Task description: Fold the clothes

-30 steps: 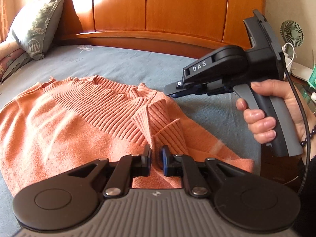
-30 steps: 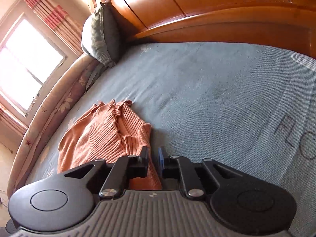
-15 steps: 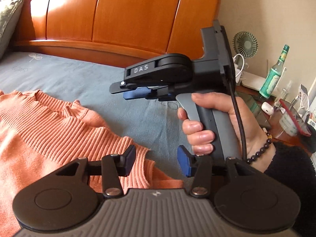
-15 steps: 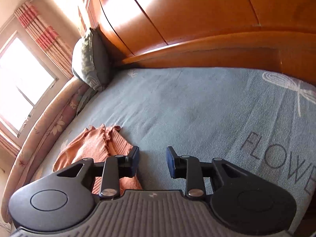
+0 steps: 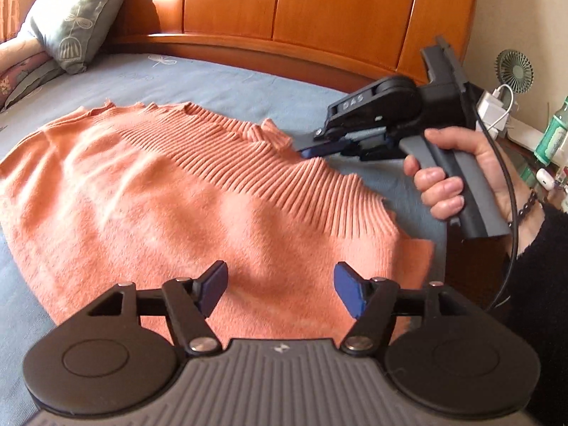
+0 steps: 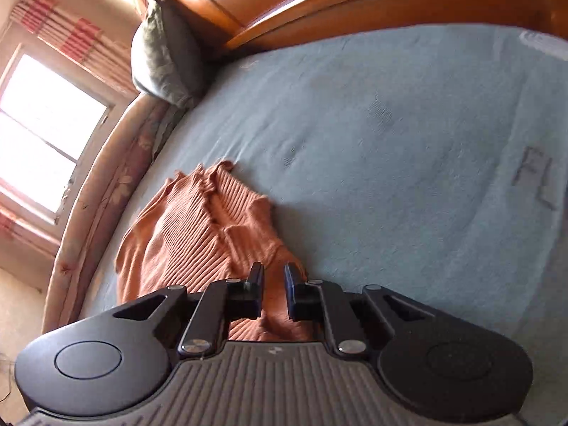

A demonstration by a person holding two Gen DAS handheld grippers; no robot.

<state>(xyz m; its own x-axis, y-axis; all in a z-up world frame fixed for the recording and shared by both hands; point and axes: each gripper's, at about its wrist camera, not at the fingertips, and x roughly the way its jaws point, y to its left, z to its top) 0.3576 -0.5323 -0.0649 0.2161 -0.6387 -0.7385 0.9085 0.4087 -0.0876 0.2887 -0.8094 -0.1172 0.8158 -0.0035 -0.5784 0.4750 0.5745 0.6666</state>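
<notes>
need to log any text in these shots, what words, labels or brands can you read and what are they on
"DAS", faint raised letters on the black body of the right gripper, seen from the left wrist.
"FL", large dark letters on the blue bedsheet; the word runs on out of view.
Green bottle on the side table: its label is too small and blurred to read.
Small emblem on each gripper's grey ribbed housing: a mark, not readable text.

2 wrist fisheyes look down along their fingers, close over the bed (image 6: 390,142): the left faces the headboard (image 5: 319,10), the right the window (image 6: 46,124); both share the orange sweater (image 5: 159,195).
</notes>
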